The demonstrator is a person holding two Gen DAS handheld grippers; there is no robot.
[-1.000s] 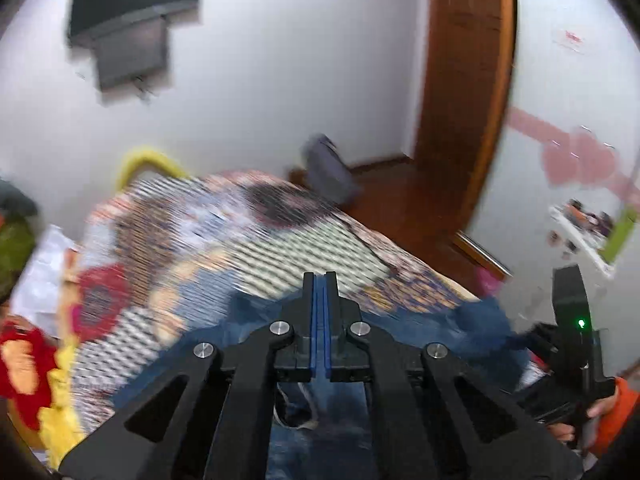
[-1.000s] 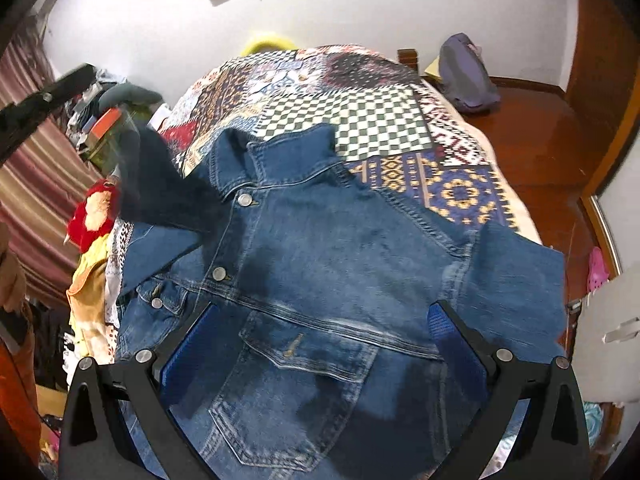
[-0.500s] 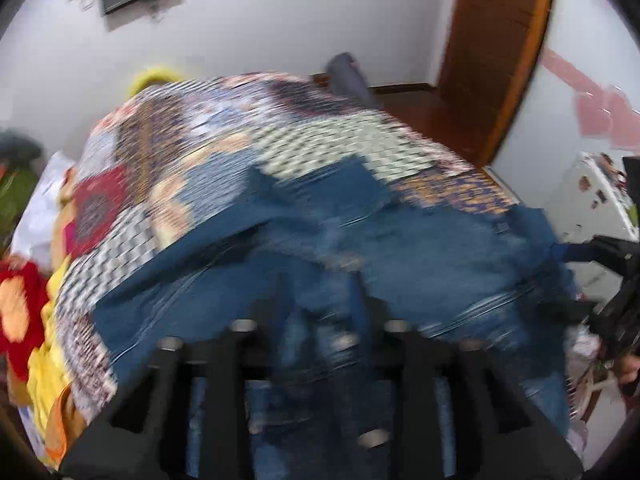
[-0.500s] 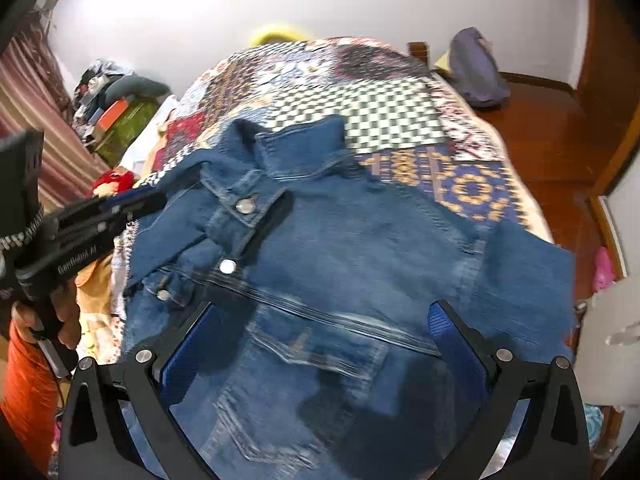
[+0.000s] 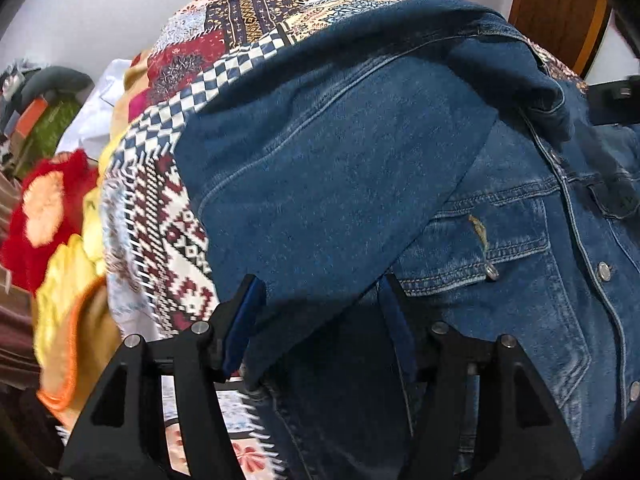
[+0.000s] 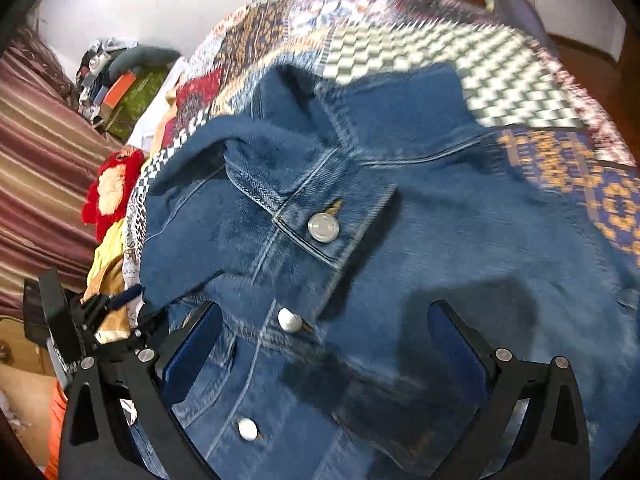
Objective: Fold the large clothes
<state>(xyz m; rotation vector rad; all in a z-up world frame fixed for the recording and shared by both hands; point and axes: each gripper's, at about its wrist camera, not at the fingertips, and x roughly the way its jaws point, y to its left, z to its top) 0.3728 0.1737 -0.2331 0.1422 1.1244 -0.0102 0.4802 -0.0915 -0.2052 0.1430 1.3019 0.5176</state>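
Note:
A blue denim jacket (image 6: pixel 420 240) lies front up on a patchwork bedspread (image 6: pixel 440 60), silver buttons showing. Its left sleeve (image 5: pixel 320 168) is folded in across the chest. My left gripper (image 5: pixel 320 320) is open, low over the jacket, with the sleeve's end between its spread fingers. It also shows at the left edge of the right wrist view (image 6: pixel 120 308). My right gripper (image 6: pixel 324 348) is open and empty, hovering just above the jacket's front near the button placket.
The bedspread (image 5: pixel 168 208) hangs over the bed's left edge. Red and yellow cloth (image 5: pixel 48 220) and a pile of clutter (image 6: pixel 124 76) sit left of the bed. A striped curtain (image 6: pixel 36 168) is further left. A wooden door (image 5: pixel 560 12) stands at the far right.
My left gripper went from shut and raised to open and low, with the sleeve now laid across the jacket. My right gripper has moved closer over the jacket's front.

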